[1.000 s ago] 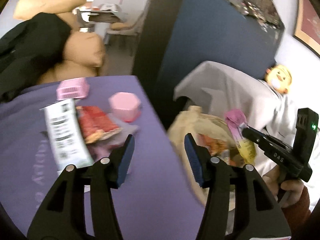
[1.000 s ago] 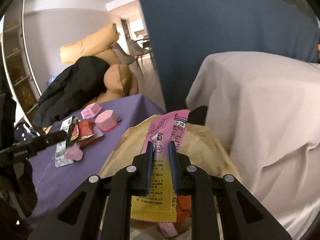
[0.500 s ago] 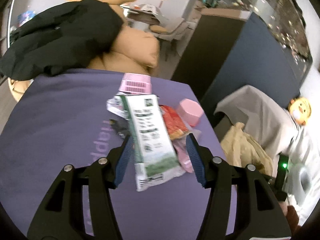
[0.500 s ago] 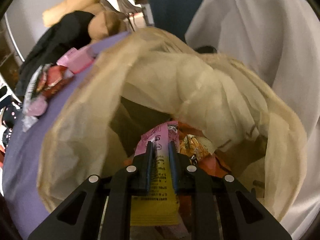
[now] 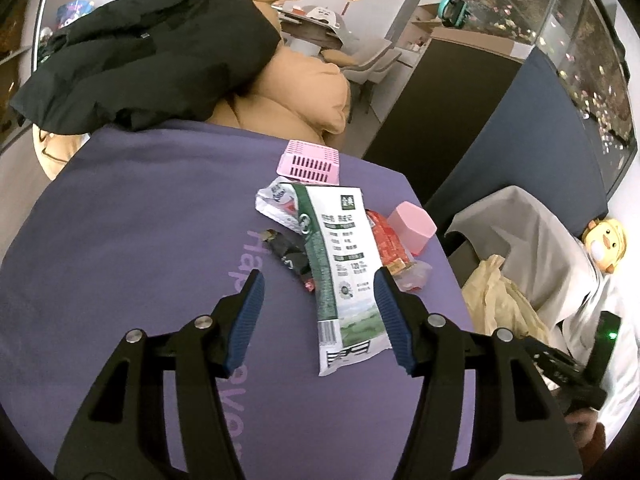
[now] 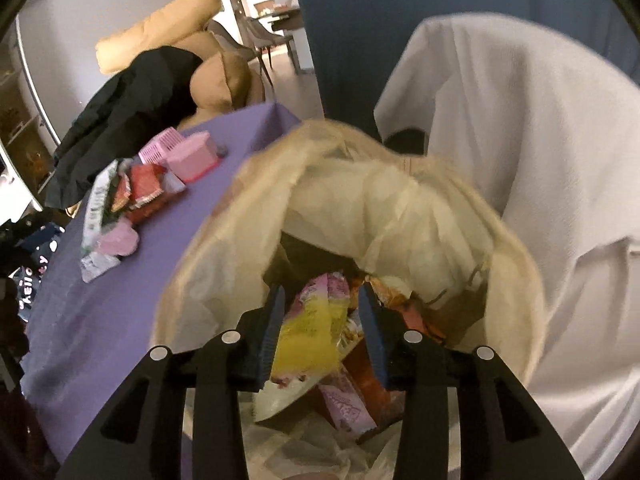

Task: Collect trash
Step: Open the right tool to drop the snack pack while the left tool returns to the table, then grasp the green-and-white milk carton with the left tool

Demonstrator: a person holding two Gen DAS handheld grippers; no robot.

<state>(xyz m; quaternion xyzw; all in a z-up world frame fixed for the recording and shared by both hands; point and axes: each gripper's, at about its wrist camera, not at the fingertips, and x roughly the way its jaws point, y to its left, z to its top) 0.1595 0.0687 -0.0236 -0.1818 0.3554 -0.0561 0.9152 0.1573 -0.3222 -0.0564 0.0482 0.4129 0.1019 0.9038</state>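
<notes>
On the purple tablecloth (image 5: pixel 140 240) lies a pile of trash: a long green and white wrapper (image 5: pixel 340 256), a red wrapper (image 5: pixel 386 242) and a black one (image 5: pixel 290 250). My left gripper (image 5: pixel 318 276) hovers open over the pile, its blue pads either side of the green and white wrapper's near end without touching it. My right gripper (image 6: pixel 322 290) points down into the beige trash bag (image 6: pixel 224 240) and its jaws are opening. A pink and yellow wrapper (image 6: pixel 312 332) hangs loose between them, above other wrappers in the bag.
A pink slatted basket (image 5: pixel 310 162) and a pink box (image 5: pixel 412 224) stand behind the pile. The bag (image 5: pixel 496 300) sits off the table's right edge, next to a chair under a white cloth (image 6: pixel 520 120). A black jacket (image 5: pixel 140 52) and tan cushions (image 5: pixel 304 92) lie beyond the table.
My left gripper swung from the bag to over the wrapper pile. My right gripper sank into the bag and its jaws came apart from the pink and yellow wrapper.
</notes>
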